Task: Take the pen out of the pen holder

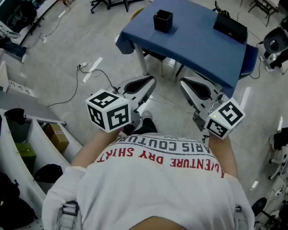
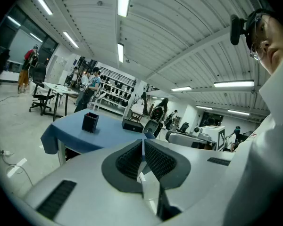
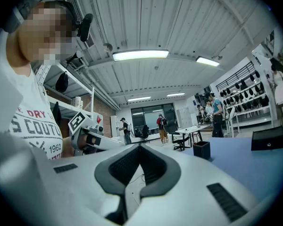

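A person is holding two grippers close to the body, well short of the one table (image 1: 197,44), which is standing farther ahead under a blue cloth. The left gripper (image 2: 143,141) is showing its jaws pressed together with nothing between them, and the right gripper (image 3: 140,147) is likewise sitting with jaws together and empty. One pen holder (image 1: 162,20) is standing upright on the table's far left part, with one black box (image 1: 230,28) lying to its right. Whether a pen is sitting inside cannot be told.
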The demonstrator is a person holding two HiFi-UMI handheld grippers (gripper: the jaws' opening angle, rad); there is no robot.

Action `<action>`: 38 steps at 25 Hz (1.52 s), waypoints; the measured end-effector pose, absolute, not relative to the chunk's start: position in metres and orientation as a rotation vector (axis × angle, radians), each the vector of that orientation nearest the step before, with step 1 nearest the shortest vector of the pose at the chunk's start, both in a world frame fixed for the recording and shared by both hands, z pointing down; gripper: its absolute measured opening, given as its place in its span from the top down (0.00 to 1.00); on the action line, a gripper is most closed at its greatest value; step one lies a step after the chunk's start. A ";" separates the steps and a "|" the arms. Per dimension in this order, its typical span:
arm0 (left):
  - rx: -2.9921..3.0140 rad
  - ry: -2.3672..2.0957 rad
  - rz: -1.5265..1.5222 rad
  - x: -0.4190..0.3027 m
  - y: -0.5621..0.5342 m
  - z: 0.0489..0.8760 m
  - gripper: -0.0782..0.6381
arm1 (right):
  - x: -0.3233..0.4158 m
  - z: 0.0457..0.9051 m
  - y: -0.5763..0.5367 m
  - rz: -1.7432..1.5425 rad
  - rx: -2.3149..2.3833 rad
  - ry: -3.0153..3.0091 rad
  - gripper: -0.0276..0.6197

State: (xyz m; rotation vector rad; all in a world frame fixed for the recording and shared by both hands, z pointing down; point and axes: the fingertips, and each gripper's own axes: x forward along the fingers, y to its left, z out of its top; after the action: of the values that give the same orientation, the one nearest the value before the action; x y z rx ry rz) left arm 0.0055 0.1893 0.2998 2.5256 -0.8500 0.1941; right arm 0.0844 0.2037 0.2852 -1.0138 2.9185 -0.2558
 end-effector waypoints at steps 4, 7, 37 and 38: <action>2.527 -0.859 0.182 0.006 0.191 0.297 0.84 | 0.096 0.287 0.203 -0.269 -1.068 2.907 0.92; 2.525 -0.855 0.185 0.005 0.195 0.299 0.84 | 0.099 0.290 0.203 -0.243 -1.105 2.931 0.92; 2.450 -0.787 0.198 -0.010 0.046 0.331 0.84 | 0.093 0.308 0.056 -0.224 -1.240 2.948 0.49; 2.452 -0.784 0.200 -0.009 0.035 0.331 0.84 | 0.093 0.309 0.045 -0.229 -1.241 2.949 0.49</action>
State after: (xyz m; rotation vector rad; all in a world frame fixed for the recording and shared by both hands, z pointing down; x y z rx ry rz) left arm -0.0094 0.0347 0.3306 2.4525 -0.7844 0.2002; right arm 0.0927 0.0451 0.3092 -1.2410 2.9492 -0.2288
